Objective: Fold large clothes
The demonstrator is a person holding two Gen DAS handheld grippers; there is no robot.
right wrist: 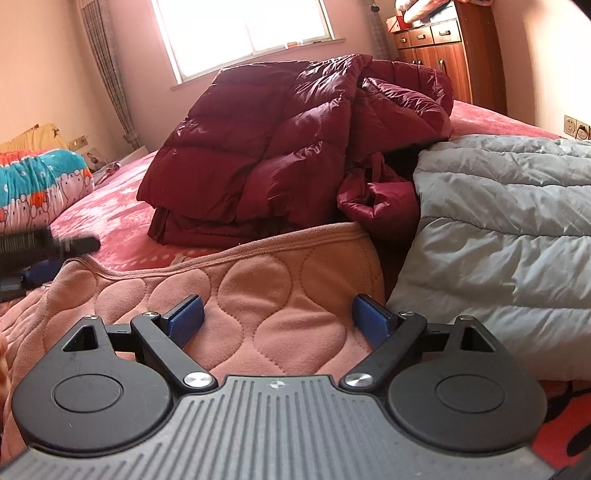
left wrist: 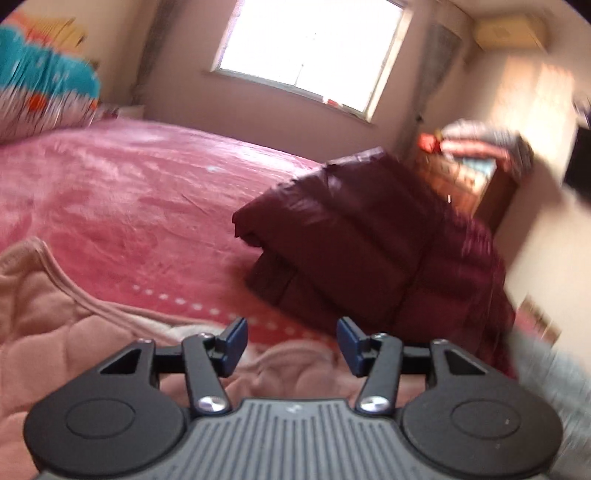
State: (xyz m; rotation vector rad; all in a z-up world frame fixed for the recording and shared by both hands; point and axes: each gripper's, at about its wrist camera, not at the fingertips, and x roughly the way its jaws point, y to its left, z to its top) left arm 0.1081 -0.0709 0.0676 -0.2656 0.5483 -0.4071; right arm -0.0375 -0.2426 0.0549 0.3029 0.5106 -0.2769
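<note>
A pink quilted garment (right wrist: 266,284) lies on the bed right in front of both grippers; it also shows in the left wrist view (left wrist: 40,325). My right gripper (right wrist: 277,321) is open and empty, just above its folded edge. My left gripper (left wrist: 291,343) is open and empty over the same garment's left part; it shows blurred at the left edge of the right wrist view (right wrist: 40,254). A dark red puffer jacket (right wrist: 280,155) lies folded behind the pink garment, also in the left wrist view (left wrist: 362,240). A grey puffer garment (right wrist: 498,236) lies at the right.
The bed has a pink-red blanket (left wrist: 129,192). A rolled teal and pink quilt (right wrist: 37,184) lies at the far left. A wooden cabinet (right wrist: 443,51) stands at the back right, beside a window (right wrist: 240,29).
</note>
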